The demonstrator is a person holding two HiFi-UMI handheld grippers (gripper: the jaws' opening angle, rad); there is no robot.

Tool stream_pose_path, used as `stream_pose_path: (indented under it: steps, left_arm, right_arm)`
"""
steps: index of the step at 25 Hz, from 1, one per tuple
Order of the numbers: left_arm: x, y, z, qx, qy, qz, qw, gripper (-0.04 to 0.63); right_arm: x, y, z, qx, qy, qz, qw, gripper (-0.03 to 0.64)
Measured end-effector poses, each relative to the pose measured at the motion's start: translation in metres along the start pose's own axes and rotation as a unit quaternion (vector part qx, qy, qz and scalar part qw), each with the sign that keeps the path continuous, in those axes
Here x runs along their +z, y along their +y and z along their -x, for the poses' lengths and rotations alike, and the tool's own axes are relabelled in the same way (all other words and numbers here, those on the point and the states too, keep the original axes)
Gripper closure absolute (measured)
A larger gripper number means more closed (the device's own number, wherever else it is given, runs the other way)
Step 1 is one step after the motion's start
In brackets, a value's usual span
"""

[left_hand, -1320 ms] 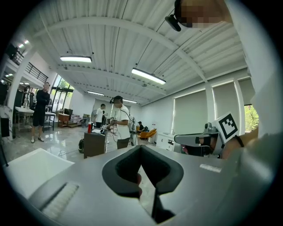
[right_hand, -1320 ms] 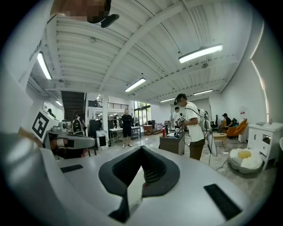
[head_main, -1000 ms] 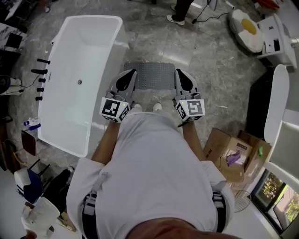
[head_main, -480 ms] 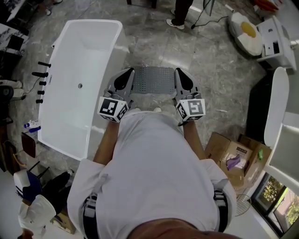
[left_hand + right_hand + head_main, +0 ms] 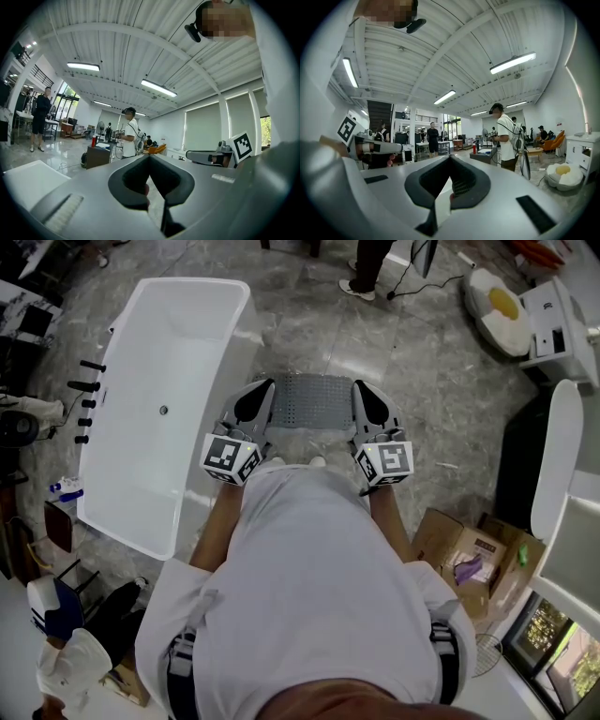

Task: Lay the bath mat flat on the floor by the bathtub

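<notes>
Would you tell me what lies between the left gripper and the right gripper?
The grey bath mat spans the gap from the left gripper to the right gripper, beside the bathtub; the head view shows it.

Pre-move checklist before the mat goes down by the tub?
1. Left gripper shut on bath mat: ok, jaws together at its left edge.
2. Right gripper shut on mat: ok, mesh shows between the jaws.
3. Mat spread unfolded between grippers: ok.
4. Mat beside bathtub: ok.
5. Mat touching floor: cannot tell.
6. Shoes clear of mat: ok.
</notes>
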State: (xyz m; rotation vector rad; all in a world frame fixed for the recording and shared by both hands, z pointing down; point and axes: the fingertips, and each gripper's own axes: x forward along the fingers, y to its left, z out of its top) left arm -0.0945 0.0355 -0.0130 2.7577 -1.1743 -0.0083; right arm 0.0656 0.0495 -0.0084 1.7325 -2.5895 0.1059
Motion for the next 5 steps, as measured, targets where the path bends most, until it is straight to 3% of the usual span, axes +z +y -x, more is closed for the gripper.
stream_pose_path:
  steps: [5]
  left_arm:
    - [-0.0023,0.0025,0.0023,0.002,0.002,0.003,1.0000,0.595]
  right_arm:
    - [0.0006,0.0012,-0.0008,0.000,0.000,-0.001,1.000,0.617]
